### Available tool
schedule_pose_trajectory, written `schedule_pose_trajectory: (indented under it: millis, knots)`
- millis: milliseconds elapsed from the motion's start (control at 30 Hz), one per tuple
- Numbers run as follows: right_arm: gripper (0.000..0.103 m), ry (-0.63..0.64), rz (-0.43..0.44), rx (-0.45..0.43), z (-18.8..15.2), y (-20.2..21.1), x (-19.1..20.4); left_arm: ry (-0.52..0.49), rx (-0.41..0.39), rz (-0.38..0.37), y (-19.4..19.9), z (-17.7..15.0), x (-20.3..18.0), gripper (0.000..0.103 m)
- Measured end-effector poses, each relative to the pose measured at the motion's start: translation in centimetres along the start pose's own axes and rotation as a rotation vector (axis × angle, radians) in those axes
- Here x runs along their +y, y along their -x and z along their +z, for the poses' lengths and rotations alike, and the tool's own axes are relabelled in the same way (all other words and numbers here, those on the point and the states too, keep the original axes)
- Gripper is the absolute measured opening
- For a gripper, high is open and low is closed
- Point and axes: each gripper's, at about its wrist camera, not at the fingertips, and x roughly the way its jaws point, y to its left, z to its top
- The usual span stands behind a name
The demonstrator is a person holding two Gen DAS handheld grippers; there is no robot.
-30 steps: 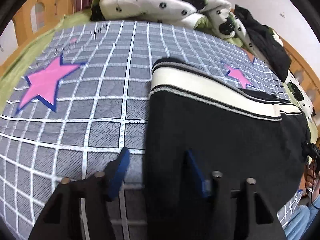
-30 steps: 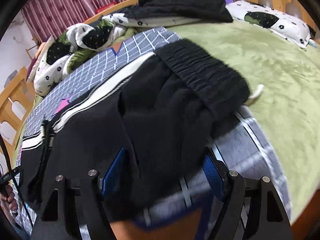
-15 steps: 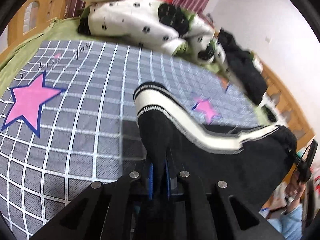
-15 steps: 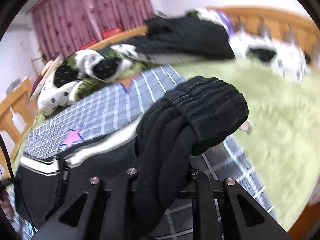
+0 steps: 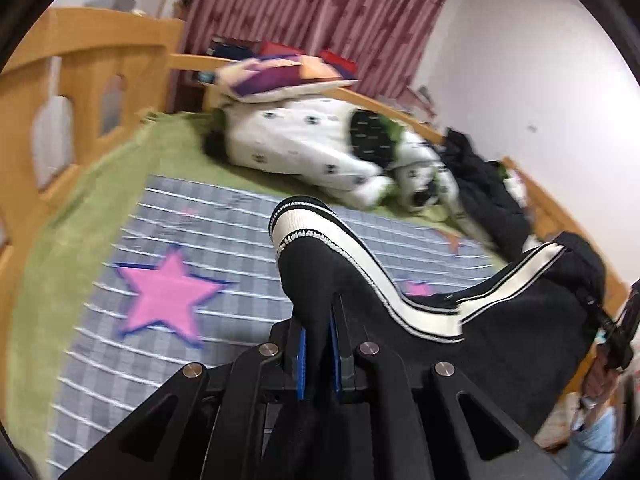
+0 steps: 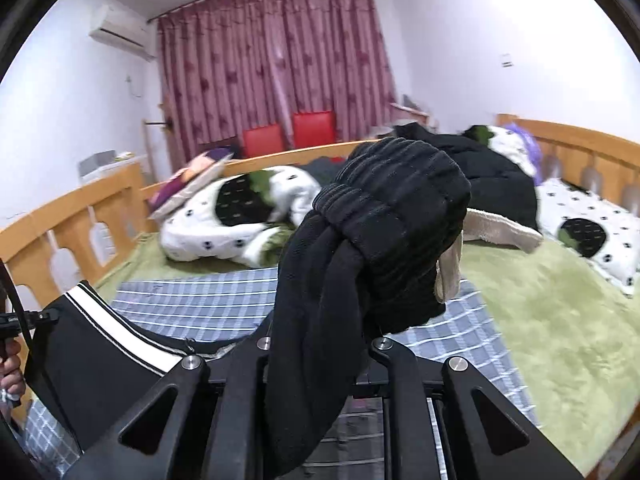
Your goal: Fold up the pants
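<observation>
Above the grey checked bedspread with pink stars (image 5: pixel 168 300), the black knit pants with a cream side stripe (image 5: pixel 492 344) hang slung between two hand-held tools — lifted clear at both ends, with the middle sagging in a shallow curve toward the cloth below. At one end the left gripper (image 5: pixel 318 356) has its blue pads clamped tight on the cuff, the striped hem poking up past the fingertips. At the other, the right gripper (image 6: pixel 316 344) has its fingers closed on a thick bunch of black fabric, the ribbed elastic waistband (image 6: pixel 400 216) flopping over the top and a pale drawstring end dangling beside it. My guess is that the garment is held by its two ends like this so the length can be carried over and laid double; the sag suggests the ends will have to be drawn apart, or set down carefully, to keep the fold from wrinkling. Further out lies the green fleece blanket (image 6: pixel 560 320), then a rumpled white quilt with black patches (image 5: pixel 320 148) and a heap of dark clothes (image 5: pixel 488 184) against the wooden bed rail (image 5: pixel 80 80), with maroon curtains (image 6: pixel 272 60) behind.
</observation>
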Motion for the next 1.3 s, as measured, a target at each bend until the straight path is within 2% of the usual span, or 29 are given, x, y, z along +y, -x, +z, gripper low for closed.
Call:
schedule_pose_trajectory:
  millis: [100, 167, 200, 267, 300, 333, 367, 433, 500, 567, 633, 733, 833, 933, 1000, 1100, 1133, 1200, 1267, 1300]
  knots:
    - [0.015, -0.013, 0.033, 0.070, -2.7, -3.2, 0.6, 0.035, 0.047, 0.045, -1.7, -2.0, 3.4, 0.010]
    - [0.016, -0.011, 0.030, 0.195, -6.4, -7.0, 0.5, 0.099, 0.133, 0.057, -4.7, -4.6, 6.0, 0.010]
    - [0.016, -0.011, 0.009, 0.273, -8.5, -9.2, 0.3, 0.122, 0.174, 0.096, -6.2, -6.0, 7.1, 0.010]
    - [0.016, 0.004, -0.063, 0.390, -11.9, -12.2, -0.2, 0.097, 0.236, 0.185, -8.1, -7.7, 8.3, 0.010]
    - [0.017, 0.009, -0.094, 0.435, -13.5, -13.3, -0.7, 0.090, 0.255, 0.186, -8.5, -8.1, 8.7, 0.012]
    - [0.020, -0.002, -0.109, 0.459, -14.8, -13.6, -1.6, 0.096, 0.262, 0.188, -8.6, -8.4, 9.0, 0.020]
    - [0.021, -0.032, -0.084, 0.474, -15.4, -13.5, -2.5, 0.106, 0.259, 0.195, -8.4, -8.4, 9.2, 0.022]
    - [0.028, -0.115, -0.015, 0.506, -16.1, -12.7, -4.3, 0.132, 0.241, 0.228, -7.9, -8.1, 9.8, 0.022]
    - [0.030, -0.152, -0.012, 0.551, -16.1, -11.5, -5.2, 0.113, 0.215, 0.261, -7.3, -7.7, 9.5, 0.023]
    - [0.037, -0.126, -0.044, 0.539, -15.9, -9.7, -5.3, 0.073, 0.158, 0.283, -6.7, -7.1, 8.5, 0.033]
    - [0.040, -0.054, -0.110, 0.471, -15.2, -7.4, -5.3, 0.036, 0.106, 0.273, -6.2, -6.7, 7.6, 0.043]
    - [0.041, -0.014, -0.139, 0.375, -13.2, -5.5, -4.9, -0.027, 0.069, 0.232, -6.8, -5.6, 5.3, 0.045]
    - [0.043, 0.021, -0.083, 0.321, -10.2, -6.9, -3.3, -0.072, 0.086, 0.217, -8.8, -4.6, 3.4, 0.046]
    - [0.047, 0.087, -0.040, 0.298, -9.0, -10.1, -1.1, -0.095, 0.091, 0.267, -11.1, -4.3, 3.4, 0.053]
    - [0.047, 0.128, -0.043, 0.325, -9.8, -12.7, -0.2, -0.050, 0.157, 0.345, -13.8, -5.0, 5.2, 0.053]
    - [0.044, 0.132, -0.088, 0.419, -12.8, -17.1, -0.7, 0.012, 0.193, 0.337, -15.4, -6.1, 7.2, 0.054]
    - [0.043, 0.123, -0.094, 0.415, -13.9, -17.9, -1.2, 0.031, 0.184, 0.317, -15.3, -6.2, 7.7, 0.055]
    - [0.043, 0.151, -0.107, 0.321, -15.3, -17.4, -0.9, 0.034, 0.183, 0.309, -15.3, -6.0, 7.7, 0.057]
    - [0.047, 0.249, -0.160, 0.347, -15.7, -17.8, 0.7, 0.022, 0.175, 0.317, -15.5, -6.2, 7.6, 0.060]
    - [0.049, 0.246, -0.160, 0.353, -15.7, -17.9, 0.8, 0.011, 0.170, 0.326, -15.6, -6.3, 7.4, 0.061]
